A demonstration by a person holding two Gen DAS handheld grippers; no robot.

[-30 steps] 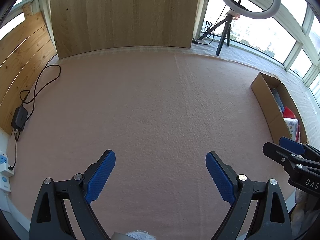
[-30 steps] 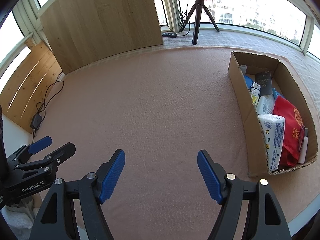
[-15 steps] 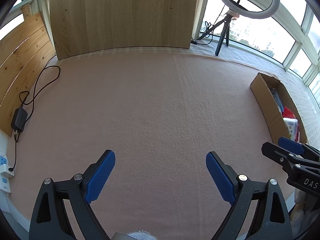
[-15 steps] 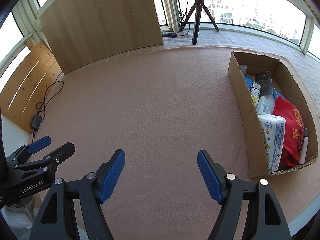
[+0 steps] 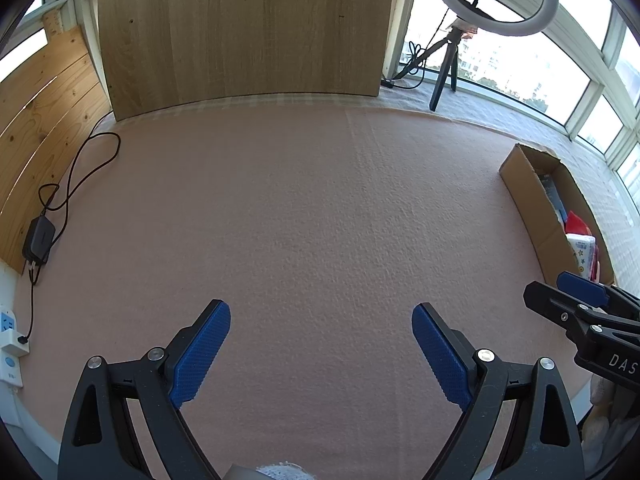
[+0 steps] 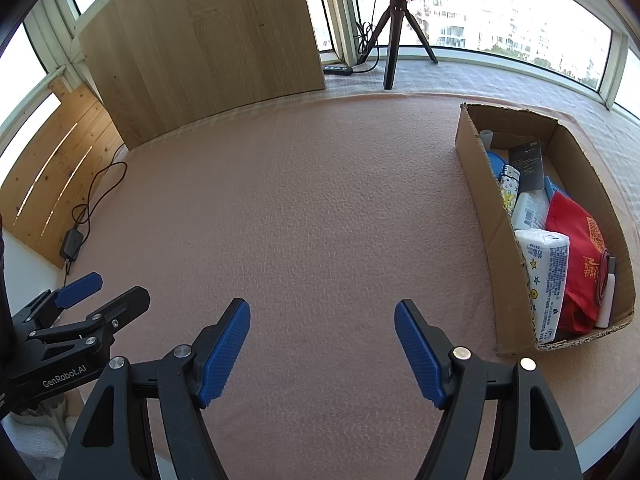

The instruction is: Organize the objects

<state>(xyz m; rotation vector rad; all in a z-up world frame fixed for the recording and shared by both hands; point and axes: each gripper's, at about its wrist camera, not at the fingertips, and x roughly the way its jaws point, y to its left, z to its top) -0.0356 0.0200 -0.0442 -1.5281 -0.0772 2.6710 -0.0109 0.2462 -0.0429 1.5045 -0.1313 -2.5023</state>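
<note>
A cardboard box (image 6: 482,196) stands at the right of the pink table cover, and the left wrist view shows the same box (image 5: 528,200) at its far right. Inside lie a white tissue pack (image 6: 546,276), a red bag (image 6: 580,256), a black card (image 6: 526,164) and several smaller items. My right gripper (image 6: 322,320) hovers open over bare cloth, left of the box, nothing between its blue pads. My left gripper (image 5: 321,324) is open too, over bare cloth. Each gripper shows at the edge of the other's view, the left gripper (image 6: 100,296) low left and the right gripper (image 5: 560,288) low right.
A wooden panel (image 5: 244,28) stands at the back. A ring light on a tripod (image 5: 448,56) stands behind the cloth by the windows. A black power adapter (image 5: 38,238) with its cable lies at the left edge, near a white power strip (image 5: 10,344).
</note>
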